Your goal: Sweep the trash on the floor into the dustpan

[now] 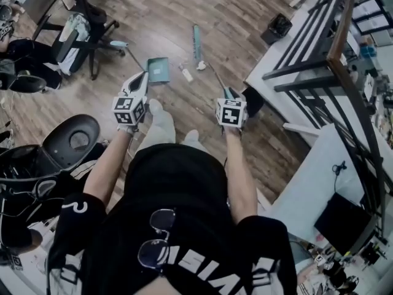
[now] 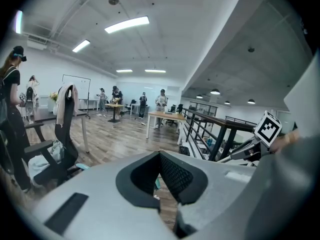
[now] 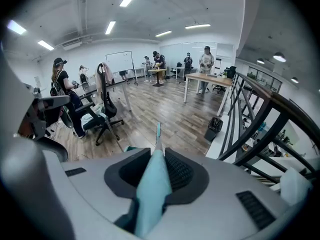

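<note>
Left gripper (image 1: 140, 80): jaws together, nothing between.
Right gripper (image 1: 228, 93): clamped on broom (image 3: 149, 191) handle.
Dustpan (image 1: 158, 70): ahead of left gripper, near trash (image 1: 186, 74).

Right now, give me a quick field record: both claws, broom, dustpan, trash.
left gripper: claw shut, nothing in it, aimed toward the dustpan
right gripper: claw shut on the broom handle
broom head: teal, down on the wood floor, beyond the trash
dustpan: teal, on the floor ahead of the left gripper
trash: white scraps on the floor between dustpan and broom head, outside the pan
status: sweep not yet done
</note>
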`<state>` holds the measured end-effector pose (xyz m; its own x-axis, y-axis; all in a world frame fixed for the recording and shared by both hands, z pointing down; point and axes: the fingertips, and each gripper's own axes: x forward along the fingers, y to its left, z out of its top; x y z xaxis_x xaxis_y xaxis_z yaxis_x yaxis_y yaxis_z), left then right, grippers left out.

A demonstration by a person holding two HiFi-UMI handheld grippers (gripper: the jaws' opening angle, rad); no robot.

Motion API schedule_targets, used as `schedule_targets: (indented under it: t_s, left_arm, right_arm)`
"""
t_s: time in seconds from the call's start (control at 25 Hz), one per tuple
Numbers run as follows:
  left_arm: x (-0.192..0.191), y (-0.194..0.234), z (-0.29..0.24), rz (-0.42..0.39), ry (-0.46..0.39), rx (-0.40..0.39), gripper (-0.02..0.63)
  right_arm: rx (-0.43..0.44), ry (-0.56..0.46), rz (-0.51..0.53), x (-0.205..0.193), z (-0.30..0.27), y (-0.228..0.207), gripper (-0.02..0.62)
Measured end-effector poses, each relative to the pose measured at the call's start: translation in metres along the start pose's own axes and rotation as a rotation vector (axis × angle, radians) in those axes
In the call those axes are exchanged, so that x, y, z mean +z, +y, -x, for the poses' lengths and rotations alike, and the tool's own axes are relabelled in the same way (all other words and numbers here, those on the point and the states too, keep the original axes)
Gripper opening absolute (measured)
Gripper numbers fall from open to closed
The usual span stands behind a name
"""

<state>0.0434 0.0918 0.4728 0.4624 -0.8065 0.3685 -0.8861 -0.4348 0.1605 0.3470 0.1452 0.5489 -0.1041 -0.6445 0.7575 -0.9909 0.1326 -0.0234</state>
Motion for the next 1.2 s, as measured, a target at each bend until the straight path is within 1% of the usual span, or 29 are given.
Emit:
schedule_targets:
  t_s: [0.4,0.52,0.76,0.92,1.04,1.2]
  left_arm:
    - [0.021,0.087,-0.041,0.004,0.036,-0.065,-0.002]
    - [0.020,0.110,-0.048,0.006,0.049,-0.087,-0.002]
    - [0.015,0.159,-0.058,0.040,0.067,-0.108,-0.002]
    - [0.009,0.182,-0.066,0.045,0.078,-0.109,-0.002]
    - [0.004,0.192,-0.069,0.055,0.082,-0.101,-0.002]
    - [0.006,0.198,-0.080,0.053,0.088,-0.088,-0.002]
  right_arm:
    - [-0.099,0.057,-0.048,0.036,-0.044,0.024,0.084]
    - [-0.131,0.078,-0.060,0.042,-0.056,0.033,0.084]
    - [-0.172,0.111,-0.073,0.056,-0.073,0.057,0.084]
    - [-0.179,0.119,-0.088,0.062,-0.084,0.070,0.084]
    - [-0.177,0.144,-0.086,0.059,-0.091,0.074,0.084]
    - [-0.160,0.153,-0.068,0.062,-0.108,0.075,0.084]
